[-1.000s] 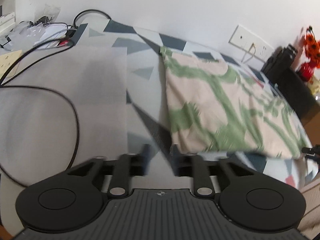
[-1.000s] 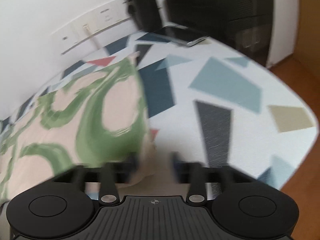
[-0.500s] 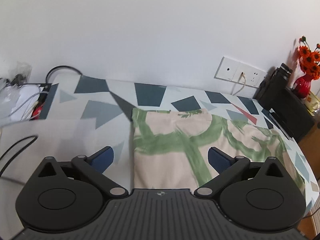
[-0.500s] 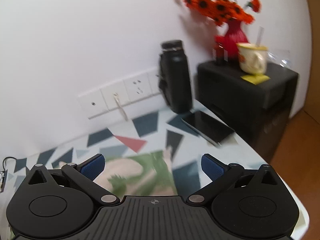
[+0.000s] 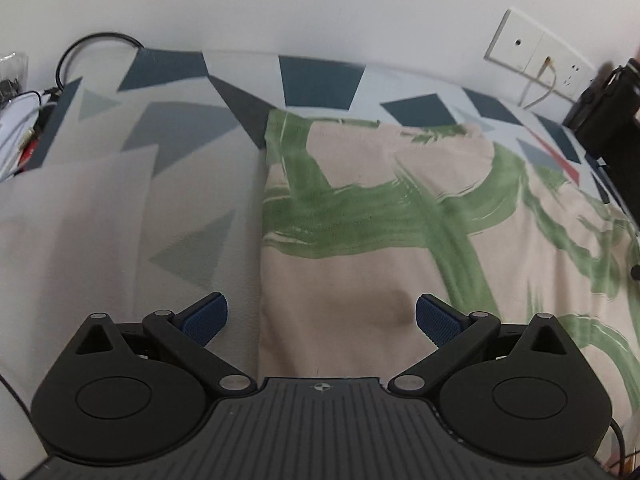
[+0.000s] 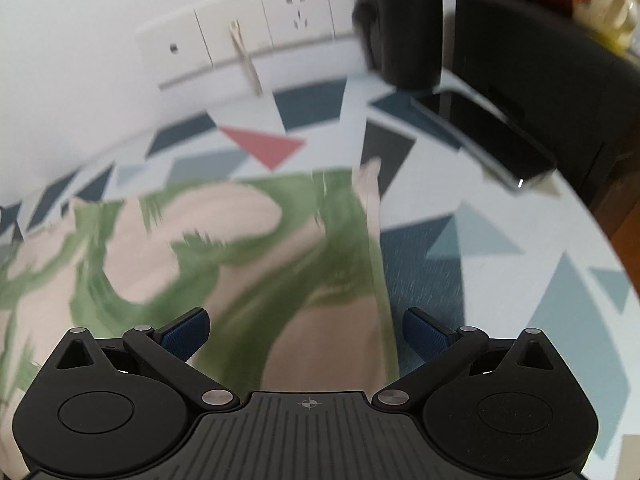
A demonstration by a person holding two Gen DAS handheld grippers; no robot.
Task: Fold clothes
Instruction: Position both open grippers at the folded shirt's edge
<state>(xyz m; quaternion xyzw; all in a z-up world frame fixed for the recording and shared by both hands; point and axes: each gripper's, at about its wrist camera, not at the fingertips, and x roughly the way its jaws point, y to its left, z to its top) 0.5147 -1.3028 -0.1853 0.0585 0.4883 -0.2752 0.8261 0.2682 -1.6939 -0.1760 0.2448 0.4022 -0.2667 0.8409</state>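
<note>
A folded beige garment with broad green brush strokes (image 5: 400, 220) lies flat on a table with a geometric-patterned cloth (image 5: 180, 168). My left gripper (image 5: 322, 318) is open above the garment's left edge, nothing between its blue pads. In the right wrist view the same garment (image 6: 224, 256) fills the lower left, its right edge running down the middle. My right gripper (image 6: 306, 330) stands open over that right edge, empty, with the picture blurred by motion.
Wall sockets (image 6: 256, 36) with a plugged cable sit behind the table. A black bottle (image 6: 404, 20), a phone (image 6: 484, 136) and a black cabinet (image 6: 552, 80) stand at the right end. Cables and clutter (image 5: 24, 120) lie at the far left.
Both grippers went from nearly shut at the garment to wide open, swung up toward the wall, then tipped back down over the garment's left and right edges. The garment lies released.
</note>
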